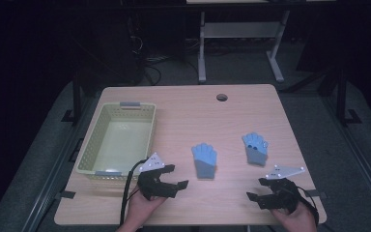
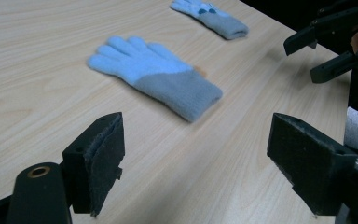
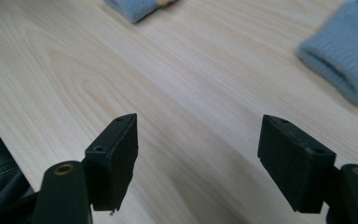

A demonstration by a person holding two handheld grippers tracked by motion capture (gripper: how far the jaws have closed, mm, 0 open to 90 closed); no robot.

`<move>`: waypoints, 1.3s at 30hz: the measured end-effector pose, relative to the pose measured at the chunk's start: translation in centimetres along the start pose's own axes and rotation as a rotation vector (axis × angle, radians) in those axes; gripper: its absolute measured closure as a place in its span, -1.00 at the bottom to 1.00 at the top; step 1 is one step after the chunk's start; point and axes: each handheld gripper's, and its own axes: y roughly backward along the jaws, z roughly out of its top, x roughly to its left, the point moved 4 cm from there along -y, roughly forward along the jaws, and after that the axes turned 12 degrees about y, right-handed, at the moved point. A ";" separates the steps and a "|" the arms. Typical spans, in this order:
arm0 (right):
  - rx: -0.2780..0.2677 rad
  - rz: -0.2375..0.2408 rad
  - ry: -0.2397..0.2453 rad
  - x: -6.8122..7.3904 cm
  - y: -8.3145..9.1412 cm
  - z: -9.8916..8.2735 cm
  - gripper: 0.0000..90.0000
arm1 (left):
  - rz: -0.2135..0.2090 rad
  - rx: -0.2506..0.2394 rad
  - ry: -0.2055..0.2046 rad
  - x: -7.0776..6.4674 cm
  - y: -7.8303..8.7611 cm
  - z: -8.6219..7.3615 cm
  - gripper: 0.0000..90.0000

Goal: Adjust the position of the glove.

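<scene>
Both of my hand-held grippers hover low over the near edge of the worktop (image 1: 183, 104), jaws apart and empty: the left hand-held gripper (image 1: 170, 180) and the right hand-held gripper (image 1: 257, 189). Two blue knit gloves lie flat ahead, the near glove (image 2: 156, 74) and the far glove (image 1: 255, 149). The yellow basket (image 1: 89, 145) sits left. I'd pinch each grey cuff squarely, pressing down to catch both layers.

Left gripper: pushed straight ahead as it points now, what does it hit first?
Probably the nearer glove, lying flat just ahead of the open left gripper, with bare table before it. Depth is unclear.
</scene>
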 end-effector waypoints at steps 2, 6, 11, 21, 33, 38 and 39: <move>-0.005 0.001 -0.007 0.0 0.0 0.1 -0.37 | -0.001 0.000 -0.002 -0.1 0.0 0.0 -0.58; 0.001 0.000 -0.012 0.0 -0.1 0.2 -0.38 | -0.003 0.000 -0.003 -0.2 0.0 0.0 -0.58; 0.001 0.006 -0.013 0.0 0.1 0.4 -0.39 | 0.002 -0.001 -0.008 -0.2 0.1 -0.1 -0.58; 0.015 -0.007 0.012 -1.1 0.8 2.1 -0.40 | -0.010 -0.009 0.009 -0.1 0.3 -0.2 -0.58; 0.048 0.017 0.006 -2.6 0.9 3.8 -0.40 | -0.007 -0.017 0.008 -0.1 0.4 -0.1 -0.59; 0.058 0.010 0.014 -3.2 1.2 4.8 -0.41 | -0.005 -0.026 0.012 -0.1 0.7 -0.2 -0.58; 0.060 0.009 0.020 -3.4 1.2 5.0 -0.41 | -0.005 -0.027 0.008 -0.2 0.7 -0.1 -0.58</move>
